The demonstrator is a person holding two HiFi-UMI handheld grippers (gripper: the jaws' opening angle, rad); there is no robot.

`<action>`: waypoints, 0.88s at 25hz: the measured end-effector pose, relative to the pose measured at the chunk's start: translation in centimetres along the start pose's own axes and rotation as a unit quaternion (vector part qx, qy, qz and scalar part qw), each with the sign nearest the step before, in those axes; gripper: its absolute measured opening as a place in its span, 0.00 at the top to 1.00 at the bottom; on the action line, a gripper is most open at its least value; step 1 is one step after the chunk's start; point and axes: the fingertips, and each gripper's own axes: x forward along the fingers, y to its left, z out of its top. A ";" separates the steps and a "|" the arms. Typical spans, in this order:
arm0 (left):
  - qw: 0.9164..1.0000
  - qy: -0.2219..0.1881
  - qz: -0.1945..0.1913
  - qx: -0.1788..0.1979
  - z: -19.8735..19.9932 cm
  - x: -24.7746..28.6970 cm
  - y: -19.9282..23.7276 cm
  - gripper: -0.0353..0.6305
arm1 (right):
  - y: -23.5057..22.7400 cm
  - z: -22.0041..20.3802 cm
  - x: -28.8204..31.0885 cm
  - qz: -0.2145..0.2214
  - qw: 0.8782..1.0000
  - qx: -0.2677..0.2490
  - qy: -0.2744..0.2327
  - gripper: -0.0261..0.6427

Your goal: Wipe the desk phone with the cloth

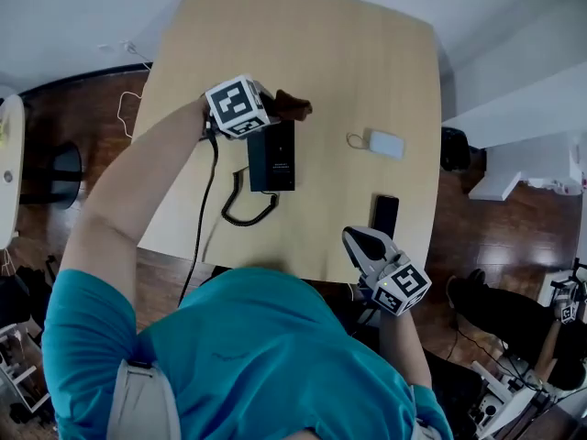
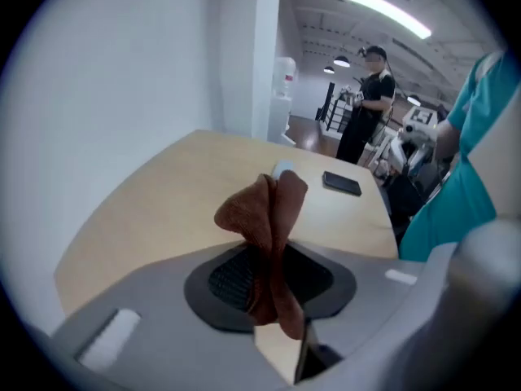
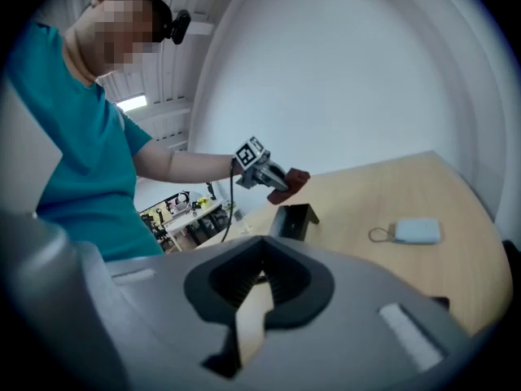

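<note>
A black desk phone (image 1: 272,157) lies in the middle of the wooden table (image 1: 303,44), its coiled cord (image 1: 246,211) trailing toward the near edge. My left gripper (image 1: 275,105) is shut on a brown cloth (image 1: 295,106), held just over the phone's far end. The cloth (image 2: 273,218) sticks up, bunched, between the left gripper's (image 2: 269,279) jaws. From the right gripper view, the cloth (image 3: 295,179) hangs right above the phone (image 3: 295,221); I cannot tell if they touch. My right gripper (image 1: 364,243) is shut on nothing at the table's near edge.
A dark smartphone (image 1: 385,215) lies near the front right edge, close to the right gripper. A white pouch with a loop (image 1: 385,144) sits to the right of the phone. A black cable (image 1: 204,218) drops off the table's left side. A person (image 2: 368,104) stands far off.
</note>
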 end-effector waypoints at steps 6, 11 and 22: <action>0.995 -0.001 -0.085 -0.061 -0.4 0.3 5.2 0.78 | -1.6 0.5 -0.4 -0.023 1.000 0.015 -0.009 0.96; 0.984 0.013 -0.172 -0.044 -0.7 2.9 3.8 0.78 | -3.5 3.1 1.5 -0.018 1.000 0.000 -0.020 0.96; 0.960 0.014 -0.273 -0.054 -1.5 5.9 3.6 0.78 | -6.1 6.7 7.1 0.010 0.999 -0.032 -0.013 0.96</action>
